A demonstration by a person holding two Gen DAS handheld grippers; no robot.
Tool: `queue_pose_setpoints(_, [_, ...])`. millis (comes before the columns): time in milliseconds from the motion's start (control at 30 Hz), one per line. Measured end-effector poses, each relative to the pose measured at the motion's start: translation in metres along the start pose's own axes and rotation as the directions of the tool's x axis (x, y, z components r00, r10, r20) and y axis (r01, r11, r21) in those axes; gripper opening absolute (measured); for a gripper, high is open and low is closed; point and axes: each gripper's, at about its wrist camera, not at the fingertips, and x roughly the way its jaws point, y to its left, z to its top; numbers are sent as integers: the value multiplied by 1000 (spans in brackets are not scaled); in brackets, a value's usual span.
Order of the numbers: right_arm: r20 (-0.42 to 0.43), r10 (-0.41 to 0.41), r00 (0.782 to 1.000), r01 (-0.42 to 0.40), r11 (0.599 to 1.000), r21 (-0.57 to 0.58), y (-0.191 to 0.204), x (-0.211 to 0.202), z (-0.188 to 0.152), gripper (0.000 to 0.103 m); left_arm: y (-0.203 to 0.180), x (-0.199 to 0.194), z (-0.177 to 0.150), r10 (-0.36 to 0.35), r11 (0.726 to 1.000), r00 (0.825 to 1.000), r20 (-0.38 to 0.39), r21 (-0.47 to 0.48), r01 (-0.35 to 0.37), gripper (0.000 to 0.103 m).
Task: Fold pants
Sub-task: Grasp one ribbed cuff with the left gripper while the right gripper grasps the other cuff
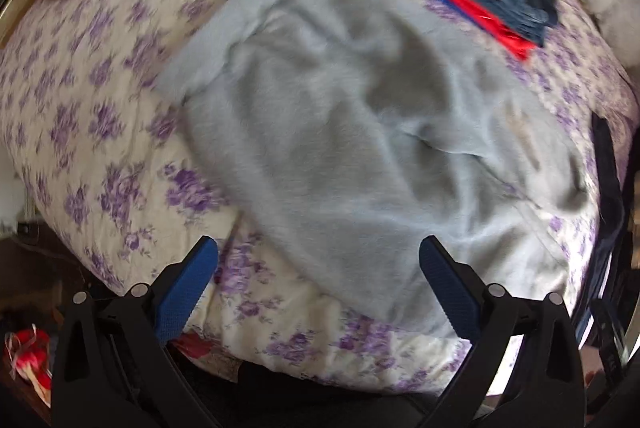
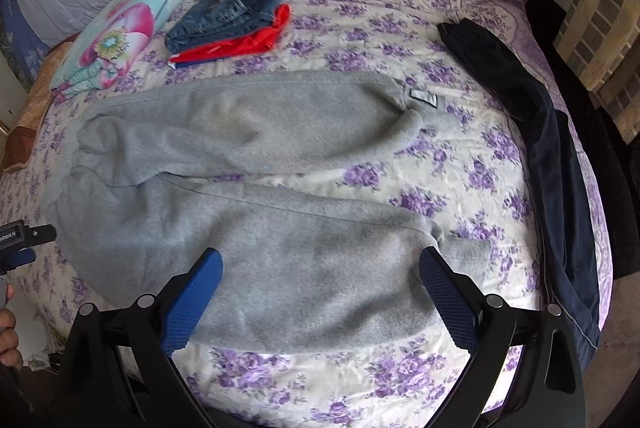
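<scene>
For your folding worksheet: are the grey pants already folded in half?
No, the grey pants lie spread on the bed, both legs apart.

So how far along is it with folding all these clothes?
A folded stack of jeans on something red looks done. The grey sweatpants are next: spread on the bed, legs apart, no fold yet. Left gripper and right gripper are both open above them, holding nothing. The dark pants at the bed's edge remain unfolded.

The left wrist view looks down from close above the bed [image 1: 100, 132], facing the grey pants [image 1: 340, 148]. The right wrist view sits farther back over the bed edge. Both views share the pants and the folded stack [image 2: 228, 16].
</scene>
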Motion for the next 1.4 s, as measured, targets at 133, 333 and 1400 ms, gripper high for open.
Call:
queue_pose_setpoints(133, [-64,-68,996,71,996,52,-29,23,-17,99,61,40,25,-93,984,995,-34,-154,86,98])
queue_pose_setpoints(333, [-83,-123,989,132,985,114,-57,33,-18,99,80,74,68,-186,962,982,-40,-211,174,60])
queue_pose_setpoints(1400, [-215,54,975,17,949,313,-119,81,-44,27,80,26,11,21,986,1000,0,-166,-21,14])
